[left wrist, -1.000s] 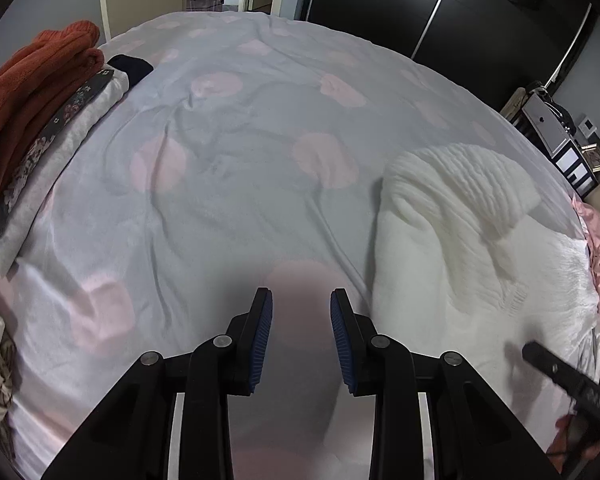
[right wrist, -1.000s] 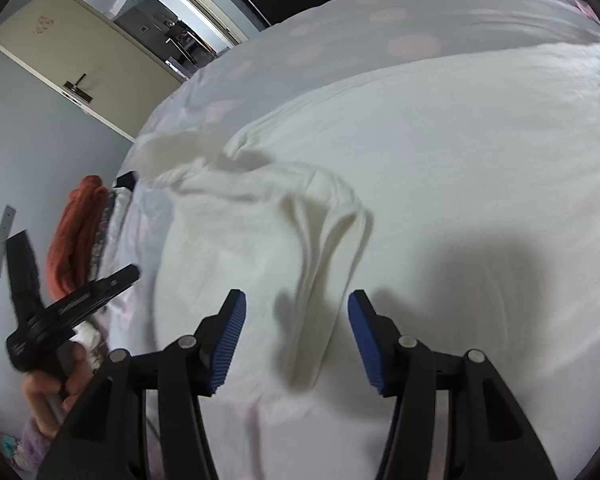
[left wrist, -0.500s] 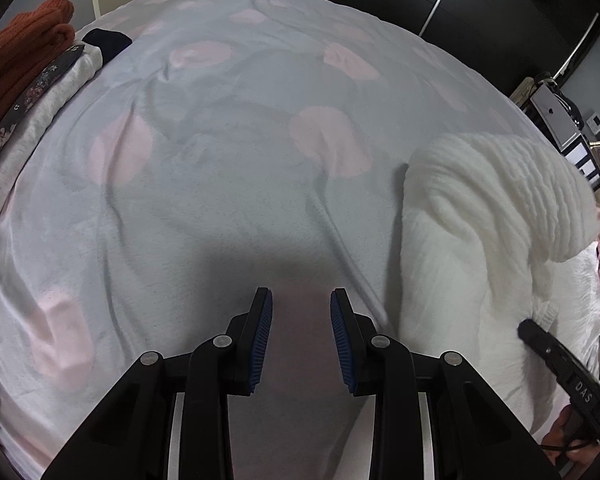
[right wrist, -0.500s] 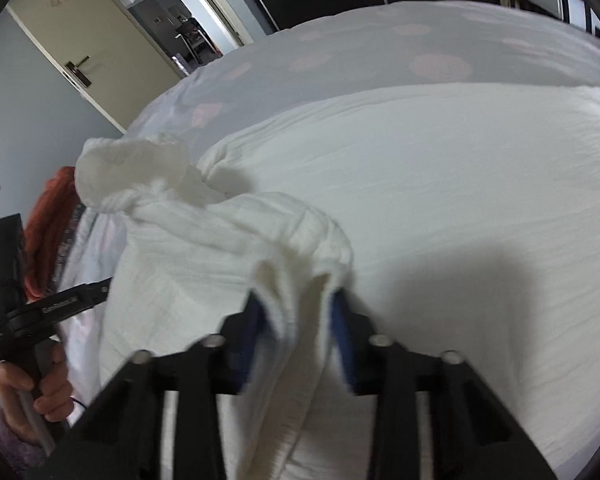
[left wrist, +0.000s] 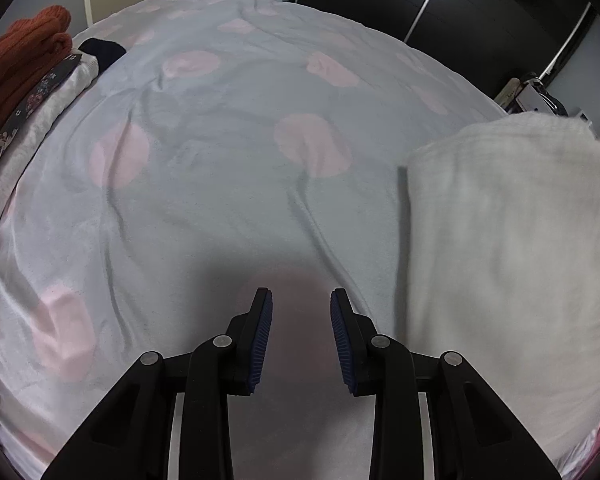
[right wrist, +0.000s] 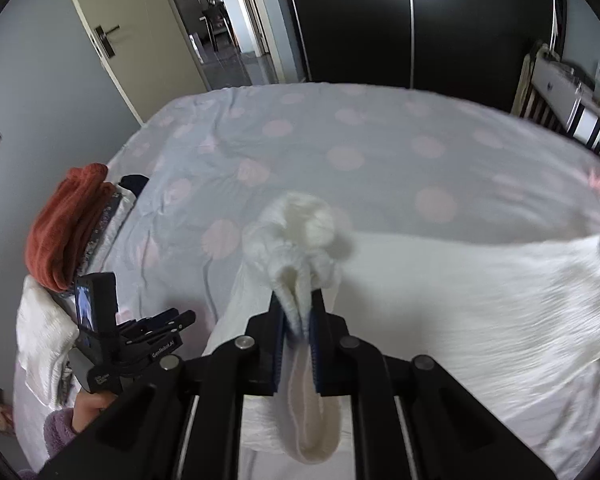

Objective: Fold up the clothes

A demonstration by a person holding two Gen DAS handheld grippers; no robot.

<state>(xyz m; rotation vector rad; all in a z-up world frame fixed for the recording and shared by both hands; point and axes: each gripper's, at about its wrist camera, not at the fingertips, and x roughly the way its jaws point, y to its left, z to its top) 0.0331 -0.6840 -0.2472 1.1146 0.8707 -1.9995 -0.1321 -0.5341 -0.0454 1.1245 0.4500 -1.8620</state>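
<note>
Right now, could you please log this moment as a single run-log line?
right gripper: closing on white garment, fold pinched, raised off bed | left gripper: open, empty, above sheet | phase: lifting edge to fold

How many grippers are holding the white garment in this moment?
1. The right gripper is closing on a bunched fold of the white garment; the left gripper hangs open above the bedsheet, holding nothing.

The bed sheet (left wrist: pixel 236 208) is pale grey-blue with large pink dots. At three o'clock in the left wrist view lies a white garment (left wrist: pixel 512 240) with a fine crinkled texture. At ten o'clock sits a rust-orange knit (left wrist: pixel 16 68) over a dark floral-print cloth (left wrist: pixel 32 100). The wardrobe doors (right wrist: pixel 380 20) are black, the room door (right wrist: pixel 112 28) cream.
</note>
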